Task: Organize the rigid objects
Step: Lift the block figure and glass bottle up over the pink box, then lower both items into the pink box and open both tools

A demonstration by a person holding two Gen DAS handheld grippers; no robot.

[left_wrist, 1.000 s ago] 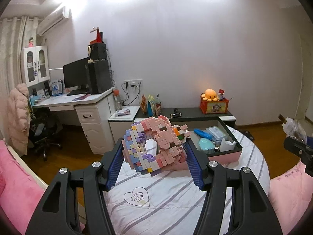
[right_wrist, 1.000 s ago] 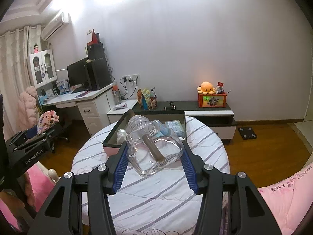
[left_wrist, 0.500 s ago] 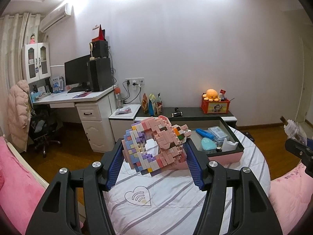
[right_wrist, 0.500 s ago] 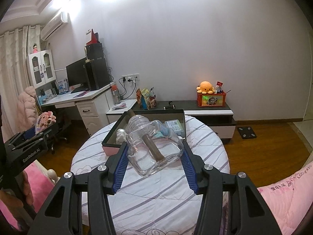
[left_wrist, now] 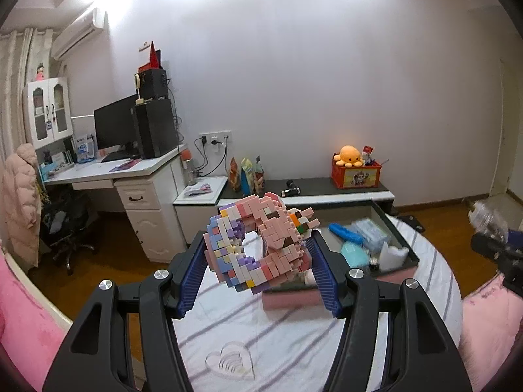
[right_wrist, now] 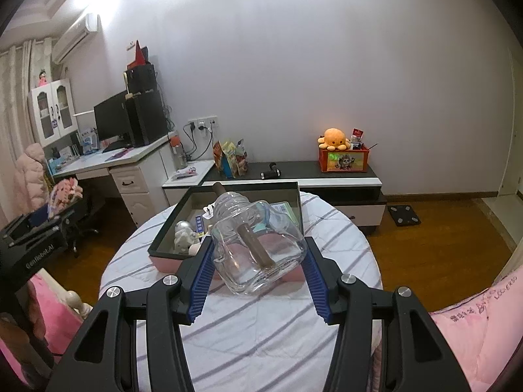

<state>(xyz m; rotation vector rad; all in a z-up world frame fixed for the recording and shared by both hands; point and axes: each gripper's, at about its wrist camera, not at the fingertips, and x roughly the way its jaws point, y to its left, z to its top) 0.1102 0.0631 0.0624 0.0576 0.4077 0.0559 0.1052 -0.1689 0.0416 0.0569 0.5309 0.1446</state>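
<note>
"GenRobot.AI" printed on left gripper [right_wrist: 52, 210]; holds brick model [right_wrist: 65, 192].

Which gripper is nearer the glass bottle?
Right. The right gripper grips the glass bottle between its jaws; the left gripper, away to its left, grips the brick model.

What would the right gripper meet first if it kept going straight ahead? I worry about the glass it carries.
Probably the open tray on the round table. The right gripper, shut on the glass bottle, points down toward the tray's near edge, though depth is hard to judge.
</note>
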